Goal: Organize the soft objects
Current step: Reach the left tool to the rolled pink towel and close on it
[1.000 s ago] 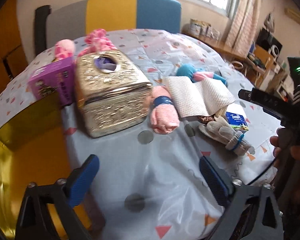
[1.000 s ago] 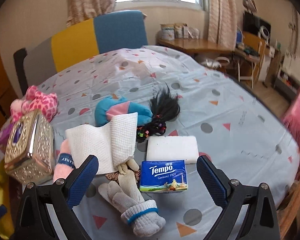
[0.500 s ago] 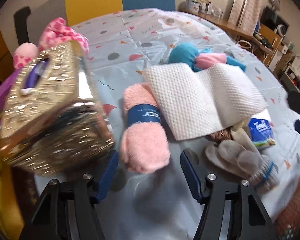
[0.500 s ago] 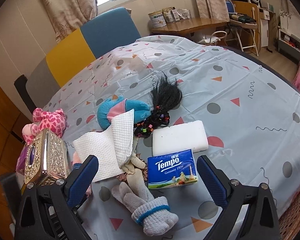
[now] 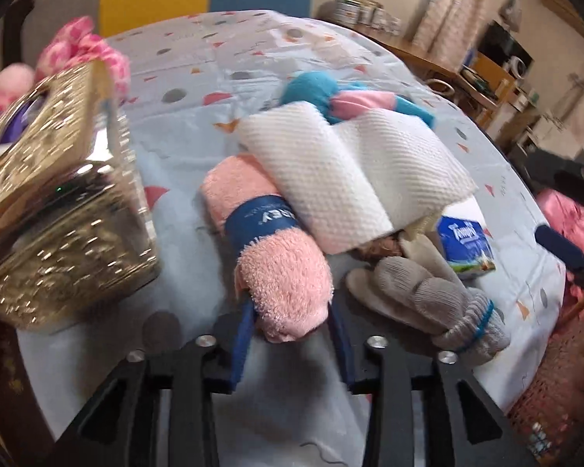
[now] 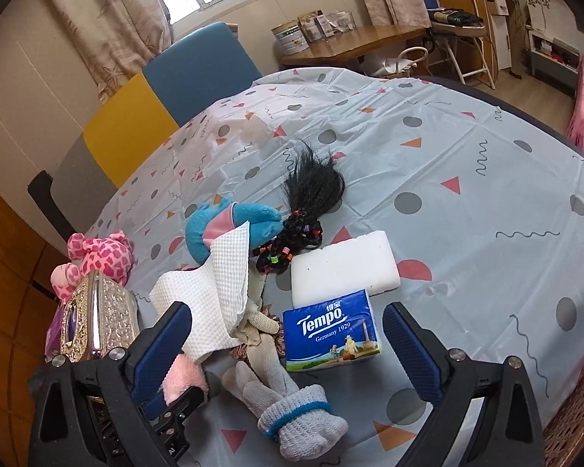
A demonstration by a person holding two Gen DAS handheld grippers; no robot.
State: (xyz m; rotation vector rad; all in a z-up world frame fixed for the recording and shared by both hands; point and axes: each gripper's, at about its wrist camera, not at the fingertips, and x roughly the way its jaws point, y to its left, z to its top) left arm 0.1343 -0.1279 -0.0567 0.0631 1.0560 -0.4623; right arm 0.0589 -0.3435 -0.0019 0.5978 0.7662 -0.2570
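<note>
From the left wrist view, the left tool (image 5: 290,330) has its two blue pads on either side of the near end of the rolled pink towel (image 5: 270,249), which lies on the tabletop (image 5: 253,50) with a dark blue band around its middle. The jaws have just been closing and then eased out slightly; the pads look to be touching the terry, so this reads as a grip on the towel, which has not left the cloth. A white waffle-weave cloth (image 5: 354,179) overlaps the towel's far end, a pair of grey gloves (image 5: 428,303) lies just beside it, and a gold tissue box (image 5: 58,210) stands to the other side.

From the right wrist view, the right tool (image 6: 288,346) hangs with its jaws wide apart and nothing between the pads, above a Tempo tissue pack (image 6: 331,336). A white sponge block (image 6: 344,268), a blue and pink plush (image 6: 229,229), a black hairpiece (image 6: 311,190) and a pink spotted plush (image 6: 101,257) lie scattered.

Judging by this, the sorting has barely started: everything soft remains loose on the tabletop.
</note>
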